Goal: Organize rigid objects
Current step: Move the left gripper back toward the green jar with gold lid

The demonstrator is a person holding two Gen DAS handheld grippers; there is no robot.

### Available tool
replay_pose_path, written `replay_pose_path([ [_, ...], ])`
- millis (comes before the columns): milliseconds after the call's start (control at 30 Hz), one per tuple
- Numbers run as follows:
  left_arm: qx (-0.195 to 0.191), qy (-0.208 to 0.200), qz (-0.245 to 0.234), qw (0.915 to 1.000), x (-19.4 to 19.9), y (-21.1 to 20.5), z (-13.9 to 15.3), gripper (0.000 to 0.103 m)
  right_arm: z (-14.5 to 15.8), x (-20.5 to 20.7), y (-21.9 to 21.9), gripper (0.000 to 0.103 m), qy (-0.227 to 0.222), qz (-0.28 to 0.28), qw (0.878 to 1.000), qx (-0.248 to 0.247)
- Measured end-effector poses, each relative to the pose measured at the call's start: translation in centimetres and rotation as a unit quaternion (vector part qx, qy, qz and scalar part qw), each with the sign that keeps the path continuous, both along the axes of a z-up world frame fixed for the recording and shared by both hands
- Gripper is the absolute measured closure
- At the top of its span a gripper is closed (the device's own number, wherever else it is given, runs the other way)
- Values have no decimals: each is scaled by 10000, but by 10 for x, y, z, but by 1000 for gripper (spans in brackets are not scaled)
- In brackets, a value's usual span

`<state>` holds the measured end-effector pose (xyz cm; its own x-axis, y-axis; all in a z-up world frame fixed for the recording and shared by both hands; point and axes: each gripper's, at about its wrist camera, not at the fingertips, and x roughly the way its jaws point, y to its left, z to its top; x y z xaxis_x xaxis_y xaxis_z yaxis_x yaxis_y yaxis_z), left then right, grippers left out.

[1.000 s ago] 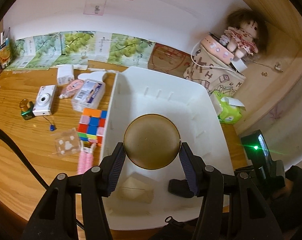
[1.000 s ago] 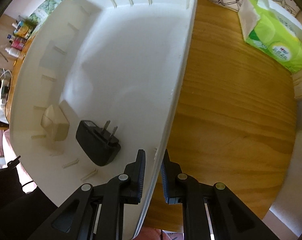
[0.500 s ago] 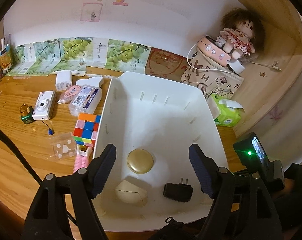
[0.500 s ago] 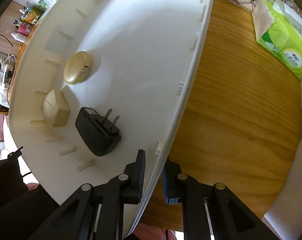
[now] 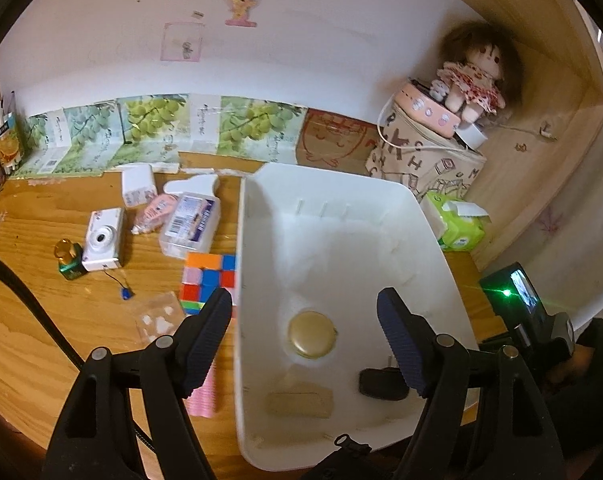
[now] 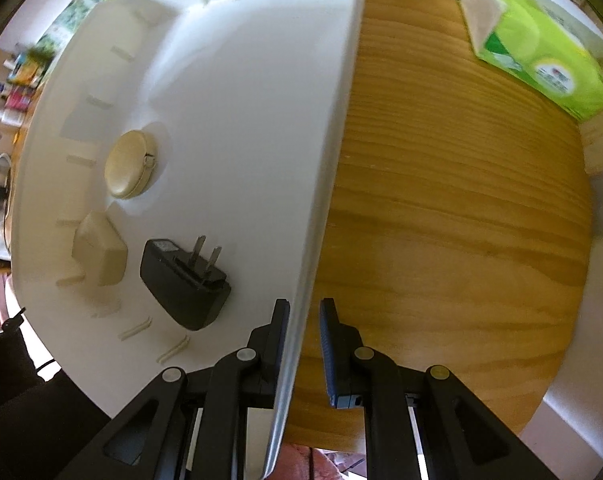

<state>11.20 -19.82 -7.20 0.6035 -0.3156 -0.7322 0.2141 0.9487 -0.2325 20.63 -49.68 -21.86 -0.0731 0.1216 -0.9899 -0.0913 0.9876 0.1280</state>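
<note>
While the right gripper (image 6: 304,344) clamps the white bin's (image 5: 441,248) right wall, the left gripper (image 5: 305,344) hangs released above it; gold compact (image 5: 312,334) lies inside, near beige case (image 5: 299,403) and black charger (image 6: 183,282).

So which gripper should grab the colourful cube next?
Probably the left gripper. It is open and empty, and the cube sits just beside it on the table. The right gripper is busy, clamped on the white bin's rim.

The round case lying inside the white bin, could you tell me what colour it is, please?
The round case is pale gold, clearest in the right wrist view.
</note>
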Motion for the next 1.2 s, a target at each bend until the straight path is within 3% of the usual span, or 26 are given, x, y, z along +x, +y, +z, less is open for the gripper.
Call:
replay_pose_path([
  [333, -139, -114, 448, 9988, 16, 70, 7, 25, 17, -5, -4, 88, -236, -609, 9975, -274],
  [533, -312, 149, 745, 9966, 33, 126, -2, 25, 23, -12, 2, 88, -406, -774, 9944, -587],
  [733, -424, 385, 813, 9950, 51, 171, -9, 21, 28, -20, -1, 88, -529, -1276, 9879, -706],
  [967, -58, 578, 503, 9970, 83, 192, -10, 20, 35, -42, -5, 88, -674, -1764, 9789, -782],
  [1200, 509, 1283, 350, 9898, 118, 201, -35, 20, 34, -61, -13, 88, -798, -2220, 9693, -688],
])
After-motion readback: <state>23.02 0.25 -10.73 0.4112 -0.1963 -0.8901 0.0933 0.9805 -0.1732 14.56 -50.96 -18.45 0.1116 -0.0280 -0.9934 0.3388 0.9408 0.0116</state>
